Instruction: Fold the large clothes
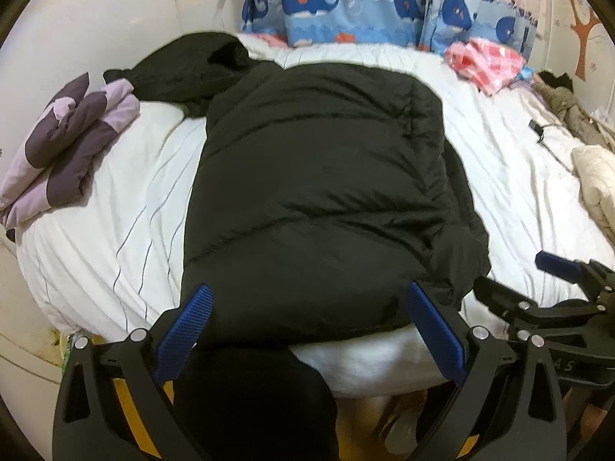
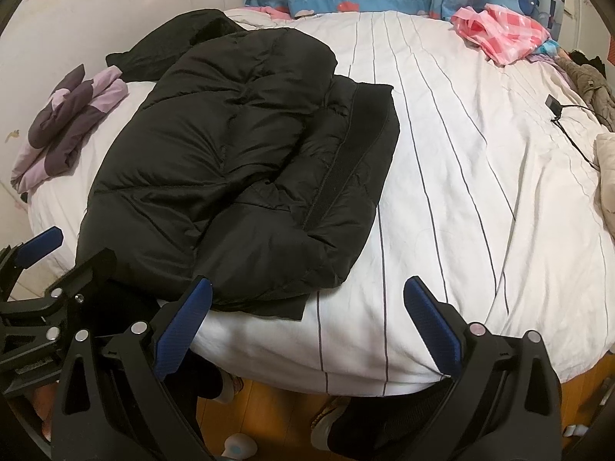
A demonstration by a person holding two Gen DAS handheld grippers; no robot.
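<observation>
From the left wrist view, the left tongs (image 1: pixel 307 326) stand wide apart and grip nothing; the near hem of the black padded jacket (image 1: pixel 315 176) lies right between and just beyond their blue pads. The jacket's long axis runs straight away from these tongs, from the near edge of the bed (image 1: pixel 127 207) toward its hood at the far left. The right tongs (image 1: pixel 511 280) show at the right edge, off the jacket's right side; whether they are wide or narrow cannot be told here

From the right wrist view, the right tongs (image 2: pixel 307 326) are also wide and hold nothing. The jacket lies ahead and to the left, its near right corner just beyond the left pad, one side already folded over with a flap lying out to the right. The left tongs (image 2: pixel 50 253) sit at the far left by the near hem. Both sit at the hem end; the left is judged better centred on it, the right nearer the loose flap
</observation>
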